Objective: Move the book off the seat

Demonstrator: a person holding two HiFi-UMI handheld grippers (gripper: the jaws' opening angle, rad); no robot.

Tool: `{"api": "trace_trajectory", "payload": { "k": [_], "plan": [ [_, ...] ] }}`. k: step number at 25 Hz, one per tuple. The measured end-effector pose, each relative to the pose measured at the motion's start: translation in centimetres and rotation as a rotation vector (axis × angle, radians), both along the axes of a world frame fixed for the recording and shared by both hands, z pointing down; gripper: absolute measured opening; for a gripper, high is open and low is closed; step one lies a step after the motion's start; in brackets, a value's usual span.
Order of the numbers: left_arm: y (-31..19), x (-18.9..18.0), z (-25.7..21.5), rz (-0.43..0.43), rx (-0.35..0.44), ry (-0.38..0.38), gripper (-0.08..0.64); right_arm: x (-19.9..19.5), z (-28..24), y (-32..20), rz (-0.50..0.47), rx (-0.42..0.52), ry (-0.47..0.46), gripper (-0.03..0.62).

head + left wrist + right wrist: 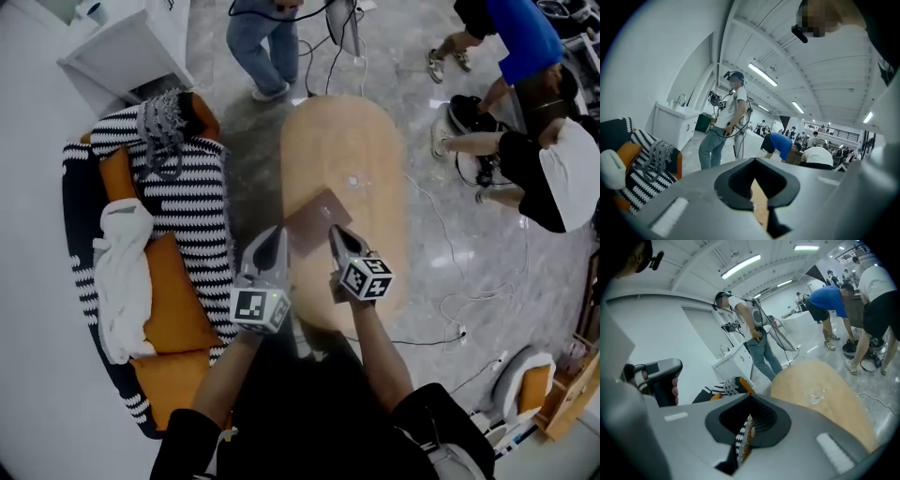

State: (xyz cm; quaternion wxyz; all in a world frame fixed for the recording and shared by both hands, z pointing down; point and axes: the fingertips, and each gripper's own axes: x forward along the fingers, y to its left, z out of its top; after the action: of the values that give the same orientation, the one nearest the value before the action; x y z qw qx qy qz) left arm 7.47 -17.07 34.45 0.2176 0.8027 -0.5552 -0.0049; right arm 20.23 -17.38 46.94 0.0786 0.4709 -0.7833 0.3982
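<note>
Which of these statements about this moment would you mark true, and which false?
1. The book lies on the sofa seat. False: it is over the wooden table, by the gripper tips.
2. A white garment lies on the sofa. True.
3. The right gripper has its jaws wide open. False: they are together, with nothing gripped.
4. The sofa carries orange cushions. True.
5. The table top is square. False: it is long with rounded ends.
</note>
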Motion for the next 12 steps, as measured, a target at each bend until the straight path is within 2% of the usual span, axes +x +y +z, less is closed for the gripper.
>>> {"api": "trace_trajectory", "payload": {
  "k": [4, 12],
  "plan": [
    [1.5, 0.6, -2.9, -0.021, 0.03, -0.002, 0.006, -0.6, -5.2, 1.0, -0.019, 0.095, -0.007, 0.009],
    [5.1, 1.3, -5.9, -0.067, 0.11, -0.017, 0.006, 0.0, -12.3, 3.4, -0.049, 0.261, -0.011, 0.009]
  ]
}}
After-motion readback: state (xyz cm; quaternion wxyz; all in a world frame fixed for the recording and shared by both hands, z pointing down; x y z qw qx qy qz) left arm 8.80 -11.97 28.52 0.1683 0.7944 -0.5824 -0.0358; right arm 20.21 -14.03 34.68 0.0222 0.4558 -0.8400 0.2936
